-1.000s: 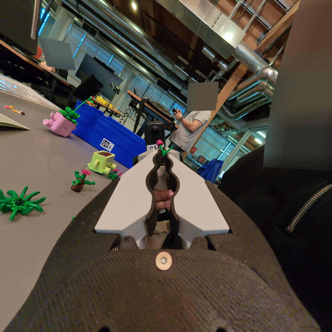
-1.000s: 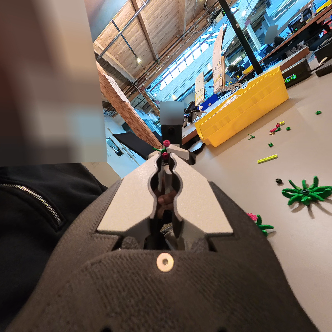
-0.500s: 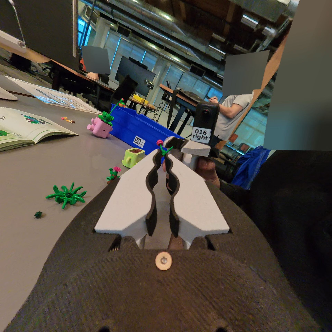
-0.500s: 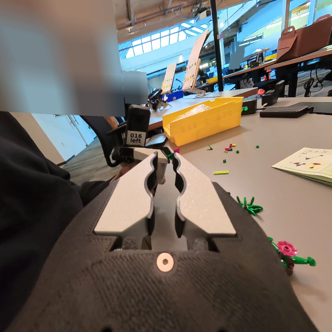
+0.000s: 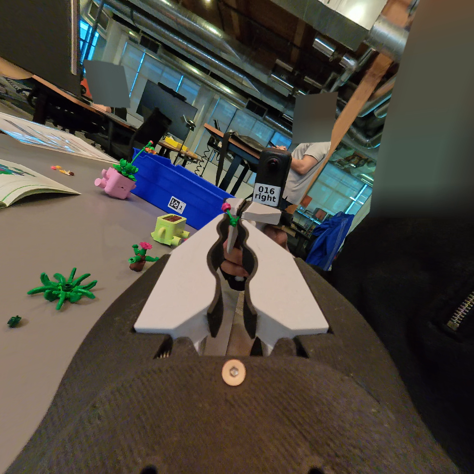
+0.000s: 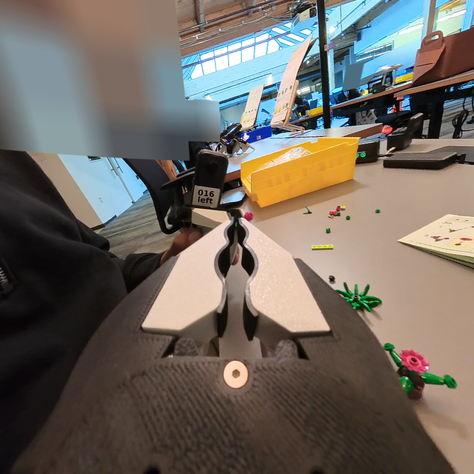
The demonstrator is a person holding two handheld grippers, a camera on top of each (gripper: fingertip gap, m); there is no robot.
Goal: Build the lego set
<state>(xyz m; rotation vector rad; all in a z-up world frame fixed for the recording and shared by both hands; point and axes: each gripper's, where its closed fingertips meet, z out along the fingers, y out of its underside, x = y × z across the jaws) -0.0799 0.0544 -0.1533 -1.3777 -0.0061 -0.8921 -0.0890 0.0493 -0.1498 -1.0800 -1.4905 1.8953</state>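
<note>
Left gripper (image 5: 232,221): its two tips are pressed together on a tiny flower sprig (image 5: 229,212).
Flower sprig: a pink bud on a thin green stem. The stem sits between the left tips and the bud sticks out just past them, up in the air above the table (image 5: 64,230).
Right gripper (image 6: 235,223): its tips are close together at the very front, right at the green stem (image 6: 236,224). I cannot tell if they pinch it. The pink bud (image 6: 248,216) shows just beside the tips.
The two grippers: they meet tip to tip, facing each other, near the table's edge.
Small flower plant (image 5: 140,256): pink bloom, green arms, brown base. It stands on the table, well apart from the held sprig.
Green spiky leaves (image 5: 64,288): flat on the table, to the left of the left gripper.
Lime pot (image 5: 170,225): near the blue bin (image 5: 177,184).
Pink pot (image 5: 116,180): has green leaves on top, touching the blue bin's end.
Yellow bin (image 6: 300,170): far across the table.
Booklet (image 6: 443,238): lies open on the table.
</note>
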